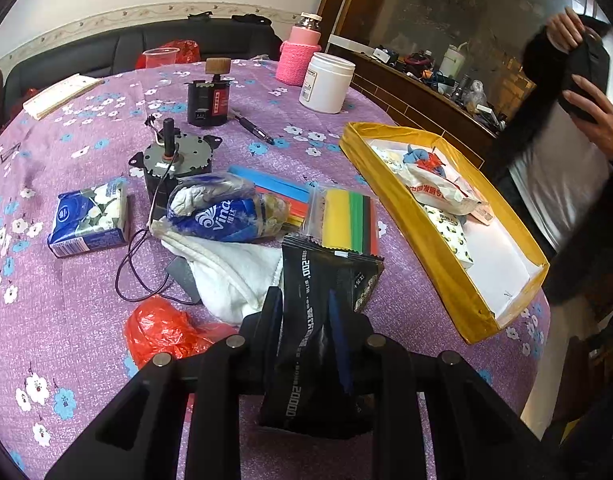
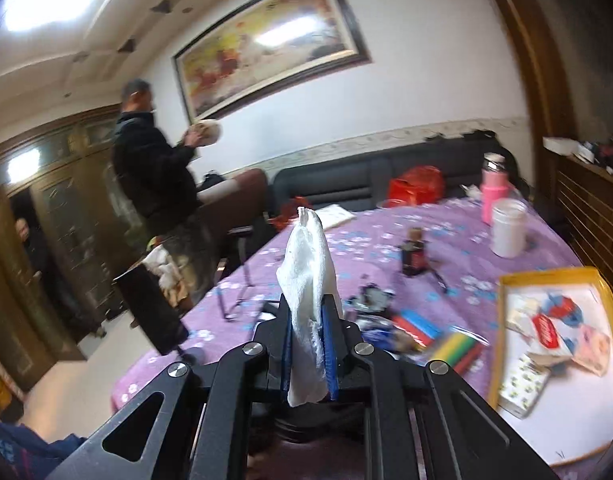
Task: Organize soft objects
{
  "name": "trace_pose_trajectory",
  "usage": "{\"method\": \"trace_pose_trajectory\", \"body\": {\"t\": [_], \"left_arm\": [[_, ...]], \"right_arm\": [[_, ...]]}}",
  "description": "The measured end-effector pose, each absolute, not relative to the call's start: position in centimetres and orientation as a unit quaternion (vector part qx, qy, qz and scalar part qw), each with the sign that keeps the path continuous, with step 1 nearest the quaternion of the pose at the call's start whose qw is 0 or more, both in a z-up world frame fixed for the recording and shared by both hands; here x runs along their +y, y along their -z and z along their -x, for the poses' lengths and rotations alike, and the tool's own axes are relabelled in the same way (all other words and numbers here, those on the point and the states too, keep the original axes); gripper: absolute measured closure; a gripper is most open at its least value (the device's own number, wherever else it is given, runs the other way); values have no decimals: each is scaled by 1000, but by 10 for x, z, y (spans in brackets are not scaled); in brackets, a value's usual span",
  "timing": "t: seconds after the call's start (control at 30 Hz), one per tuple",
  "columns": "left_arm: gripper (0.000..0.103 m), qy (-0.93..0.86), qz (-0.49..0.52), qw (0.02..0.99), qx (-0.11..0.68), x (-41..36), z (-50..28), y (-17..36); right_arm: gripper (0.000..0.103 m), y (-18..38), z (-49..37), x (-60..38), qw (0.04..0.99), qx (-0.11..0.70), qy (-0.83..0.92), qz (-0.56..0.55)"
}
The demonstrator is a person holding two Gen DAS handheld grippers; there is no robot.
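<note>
My left gripper is shut on a black foil snack packet and holds it above the purple tablecloth. My right gripper is shut on a white cloth, lifted over the table edge. A yellow-walled tray at the right holds tissue packs and a white bag; it also shows in the right wrist view. On the table lie a white towel, a blue Vinda tissue bag, a blue tissue pack and a red plastic bag.
Two motors, a pen, colored strips in a bag, a white jar and a pink bottle stand on the table. A man stands at the left, beyond the table.
</note>
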State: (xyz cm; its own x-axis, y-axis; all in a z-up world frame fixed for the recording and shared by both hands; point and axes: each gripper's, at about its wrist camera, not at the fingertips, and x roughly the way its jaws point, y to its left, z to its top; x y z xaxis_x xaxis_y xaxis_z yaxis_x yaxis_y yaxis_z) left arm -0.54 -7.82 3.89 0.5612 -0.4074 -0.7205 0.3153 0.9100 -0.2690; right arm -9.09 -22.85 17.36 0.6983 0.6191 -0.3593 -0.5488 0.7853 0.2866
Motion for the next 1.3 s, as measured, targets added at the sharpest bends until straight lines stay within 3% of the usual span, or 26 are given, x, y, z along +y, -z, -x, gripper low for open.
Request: {"method": "trace_pose_trajectory", "body": {"t": [0.53, 0.93, 1.3], "left_arm": [[80, 191, 64, 886, 417, -82, 6, -58], [80, 261, 60, 873, 409, -179, -5, -86], [80, 320, 19, 848, 422, -261, -5, -55]], "right_arm": [[88, -138, 59, -326, 940, 266, -175, -123], [88, -101, 45, -406, 940, 282, -88, -173], [88, -83, 38, -438, 936, 291, -51, -191]]}}
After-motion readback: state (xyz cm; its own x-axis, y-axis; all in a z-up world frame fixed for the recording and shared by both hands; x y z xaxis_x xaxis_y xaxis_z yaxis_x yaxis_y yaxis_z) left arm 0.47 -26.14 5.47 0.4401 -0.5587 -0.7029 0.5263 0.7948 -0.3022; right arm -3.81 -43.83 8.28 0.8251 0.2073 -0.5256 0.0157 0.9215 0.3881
